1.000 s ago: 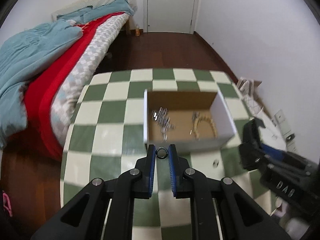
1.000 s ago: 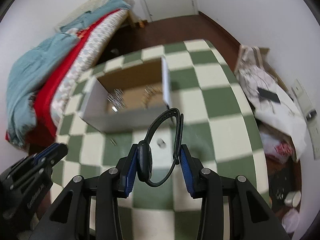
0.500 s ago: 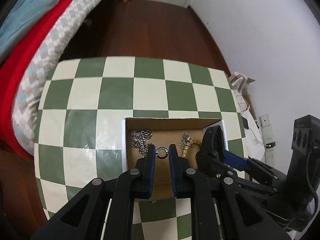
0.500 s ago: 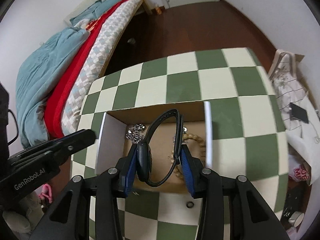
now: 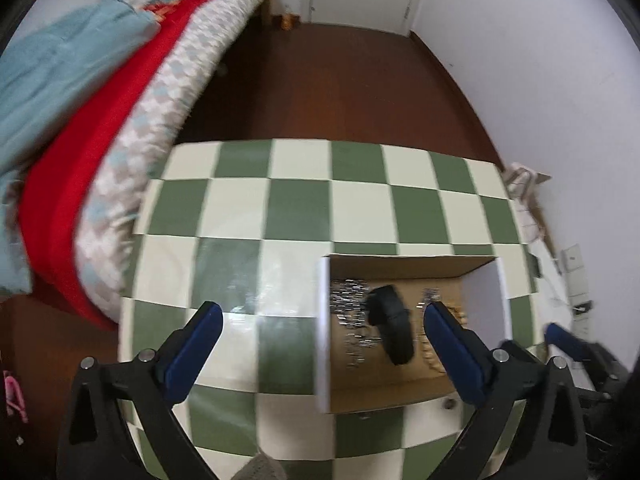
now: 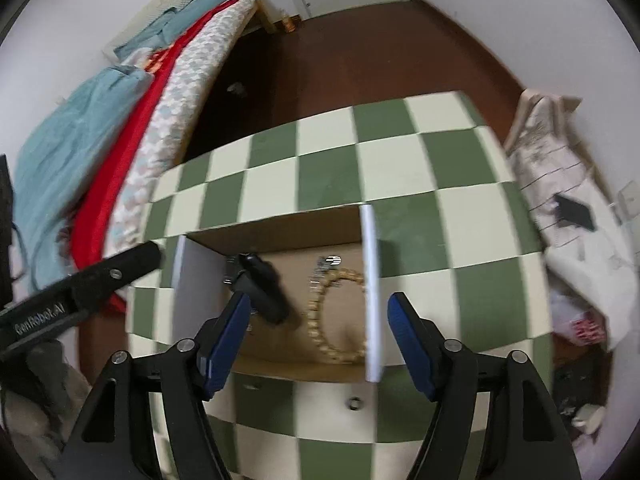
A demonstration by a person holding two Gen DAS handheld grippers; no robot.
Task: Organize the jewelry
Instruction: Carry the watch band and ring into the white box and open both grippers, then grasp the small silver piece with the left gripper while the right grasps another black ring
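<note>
Grippers, your left gripper [image 5: 320, 318] and right gripper [image 6: 318, 310], both gape empty above the cardboard box [image 6: 370, 280], whose walls corral black watch [image 6: 264, 286], bead bracelet [image 6: 320, 320], silver chain [image 5: 348, 300].

You're working over a green-and-cream checkered table [image 6: 328, 168]; an open cardboard box [image 6: 370, 292] is sitting on it, a small ring [image 6: 354, 403] lying at the box's six o'clock.

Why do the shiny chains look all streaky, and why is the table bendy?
Left wrist view: the silver chains in the box smear into streaks from motion blur. Right wrist view: the bed is blurred too. Both views: the fisheye lens curves the checkered table and darkens the corners.
</note>
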